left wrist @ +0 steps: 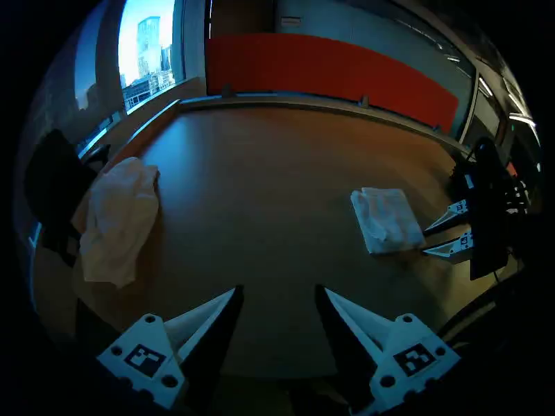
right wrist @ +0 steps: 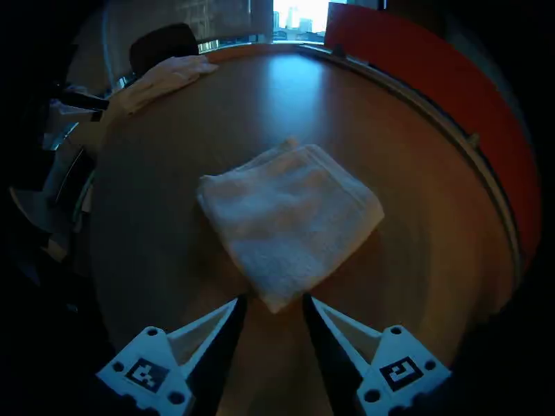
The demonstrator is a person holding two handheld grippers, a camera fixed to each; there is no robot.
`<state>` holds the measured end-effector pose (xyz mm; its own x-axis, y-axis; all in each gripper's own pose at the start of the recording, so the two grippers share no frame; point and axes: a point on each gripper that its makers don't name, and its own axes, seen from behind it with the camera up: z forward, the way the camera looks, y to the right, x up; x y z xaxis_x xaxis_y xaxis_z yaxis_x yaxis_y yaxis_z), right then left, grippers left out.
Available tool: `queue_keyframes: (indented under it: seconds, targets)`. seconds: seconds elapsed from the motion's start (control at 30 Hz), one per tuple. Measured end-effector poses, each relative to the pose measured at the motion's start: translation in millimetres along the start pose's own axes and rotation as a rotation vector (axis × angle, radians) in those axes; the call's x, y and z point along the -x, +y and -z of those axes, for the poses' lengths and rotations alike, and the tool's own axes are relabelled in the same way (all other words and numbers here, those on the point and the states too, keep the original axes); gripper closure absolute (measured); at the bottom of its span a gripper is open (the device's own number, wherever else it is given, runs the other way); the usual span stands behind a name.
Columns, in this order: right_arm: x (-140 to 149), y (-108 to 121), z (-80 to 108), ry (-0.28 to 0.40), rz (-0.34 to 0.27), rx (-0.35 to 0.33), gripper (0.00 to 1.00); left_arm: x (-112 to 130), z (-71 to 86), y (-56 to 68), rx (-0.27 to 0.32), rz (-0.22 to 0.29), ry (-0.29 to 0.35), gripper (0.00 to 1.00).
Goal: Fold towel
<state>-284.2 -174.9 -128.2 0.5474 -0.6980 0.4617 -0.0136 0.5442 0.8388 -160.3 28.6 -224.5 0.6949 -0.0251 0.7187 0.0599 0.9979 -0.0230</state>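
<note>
So the folded towel point(right wrist: 291, 218) is sitting flat on the wooden table point(left wrist: 277, 173), a bit in from the table's rim on the side with the red panel point(left wrist: 333, 69), and to me it looks already squared up into a neat thick packet. I'd guess the folding is basically done, or there's one last fold to go. The right gripper point(right wrist: 272, 299) is parked low over the table with its two fingers spread a moderate way apart. The towel's near corner pokes right into the gap between the tips, but neither finger is pressing on it, so it's holding nothing. My read is that it's lined up on that corner because that's the easiest bit to pinch or let go of. The left gripper point(left wrist: 279, 288) hangs farther along the table, well apart from the towel, fingers also spread and empty, pointing out across bare wood. It seems to be just keeping out of the way. Both are held fairly level, aimed in over the tabletop rather than straight down. Over at the table's window-side edge there's a crumpled white cloth point(left wrist: 118, 218) draped half off the rim, maybe the next one in line.
</note>
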Motion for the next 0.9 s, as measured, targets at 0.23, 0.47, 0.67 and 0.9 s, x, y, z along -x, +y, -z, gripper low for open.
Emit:
queue_keyframes:
  seconds: [0.23, 0.47, 0.67, 0.9]
  targets:
    - [2, 2, -3.2, 0.005, -0.031, 0.0, 0.63, 1, 0.1, 0.4, 0.002, 0.001, -0.001, 0.25]
    - [4, 3, -2.2, 0.008, -0.029, 0.002, 0.91, 0, 0.0, 0.8, 0.003, 0.0, 0.0, 0.25]
    - [0, 3, -1.9, 0.018, -0.024, 0.003, 0.96, 0, -0.9, 2.2, 0.008, 0.005, 0.001, 0.25]
    - [-24, 11, 13.6, 0.051, -0.002, 0.029, 0.96, -2, -2.3, 2.1, 0.016, 0.006, 0.01, 0.25]
